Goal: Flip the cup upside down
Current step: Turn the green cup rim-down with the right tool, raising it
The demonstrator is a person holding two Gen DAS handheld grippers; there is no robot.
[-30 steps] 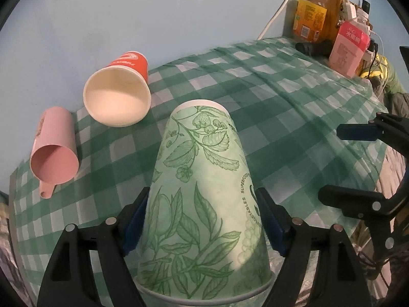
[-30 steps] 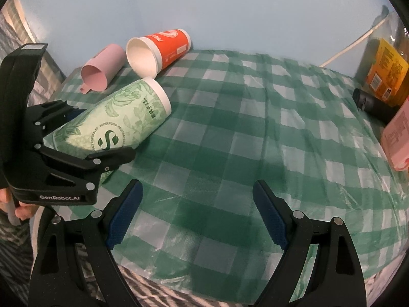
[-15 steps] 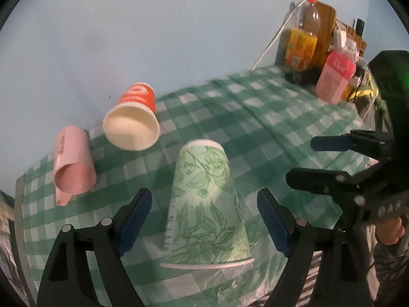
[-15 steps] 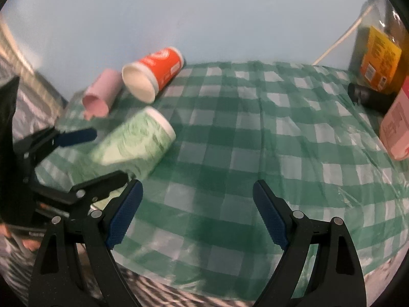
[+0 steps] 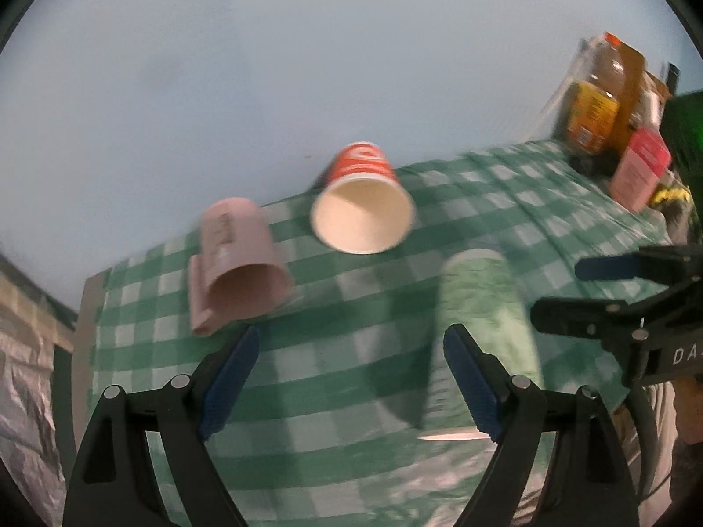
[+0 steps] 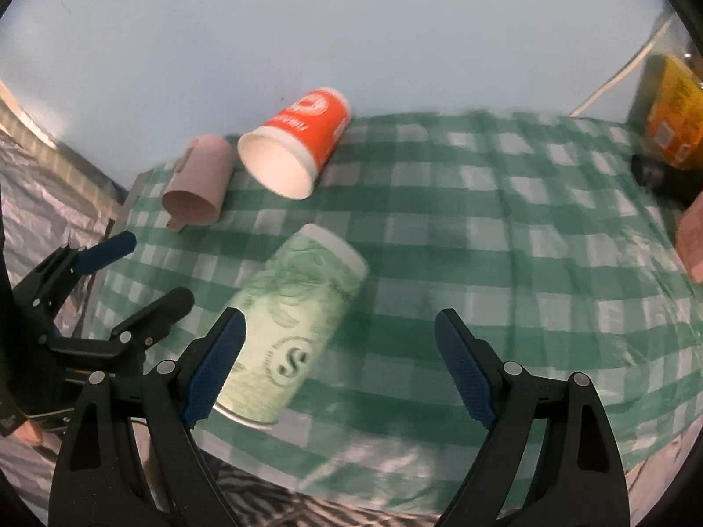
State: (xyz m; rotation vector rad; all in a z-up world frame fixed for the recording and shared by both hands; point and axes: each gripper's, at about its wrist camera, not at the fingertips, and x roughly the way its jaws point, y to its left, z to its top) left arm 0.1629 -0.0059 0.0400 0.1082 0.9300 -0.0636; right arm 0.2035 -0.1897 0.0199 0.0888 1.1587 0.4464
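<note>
Though smeared by motion in both wrist views, readable as a green leaf-print paper cup (image 6: 303,329) standing mouth-down on the checked tabletop (image 5: 351,395), close to the near edge, wide rolled rim on the cloth and narrow base uppermost. Judged already inverted, with little or nothing of the flip left to do.

Left gripper (image 5: 351,338): fingers spread wide, holding nothing, apart from the cup and off to its side. Right gripper (image 6: 339,318): fingers likewise spread and empty, hovering short of the cup, not touching it.

Handling, as judged from appearance: empty, hence very light and easily knocked over or slid across the smooth cloth; thin paper wall, soft at mid-height and prone to denting or ovalling under a hard squeeze; stiffest at the rolled rim and at the base disc. Best taken across the diameter on the lower half of the wall, near the rim, with gentle closure only; tapered sides likely to let the cup slip downward out of a loose hold.

Farther back, well apart from the green cup: red paper cup (image 5: 364,215) and pink mug (image 5: 237,259), both lying on their sides.
</note>
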